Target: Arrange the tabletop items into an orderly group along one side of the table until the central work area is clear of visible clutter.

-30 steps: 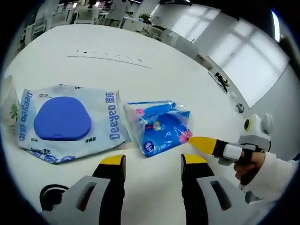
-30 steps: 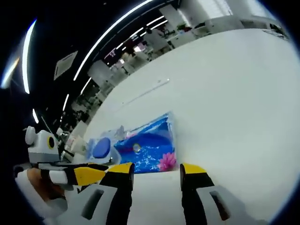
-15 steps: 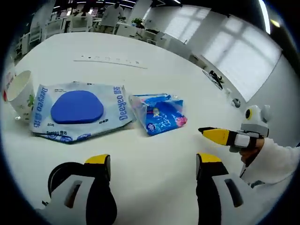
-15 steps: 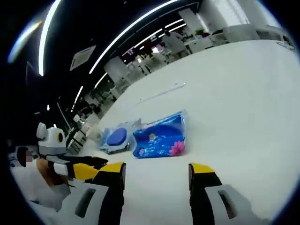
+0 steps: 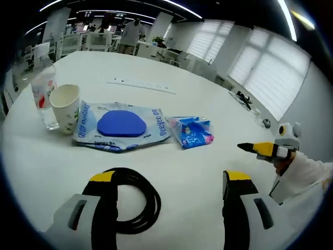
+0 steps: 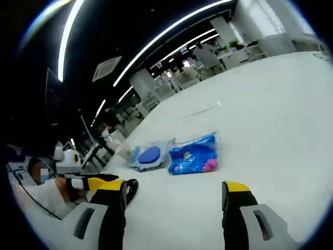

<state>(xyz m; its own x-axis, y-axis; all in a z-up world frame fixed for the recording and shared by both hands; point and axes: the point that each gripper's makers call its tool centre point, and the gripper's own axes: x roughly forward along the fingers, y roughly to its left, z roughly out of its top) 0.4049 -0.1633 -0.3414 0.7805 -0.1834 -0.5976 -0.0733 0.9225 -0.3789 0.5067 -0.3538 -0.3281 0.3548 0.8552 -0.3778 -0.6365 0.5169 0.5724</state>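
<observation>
Both grippers hung with jaws apart and empty: the left gripper (image 5: pixel 166 179) near the coiled black cable (image 5: pixel 136 200), the right gripper (image 6: pixel 174 190) short of the blue tissue pack (image 6: pixel 193 155). Best to grip the cable's loop squarely and carry it toward the wet-wipes pack (image 5: pixel 122 125), paper cup (image 5: pixel 65 107) and bottle (image 5: pixel 44 94). The jaw partly hid the cable.
</observation>
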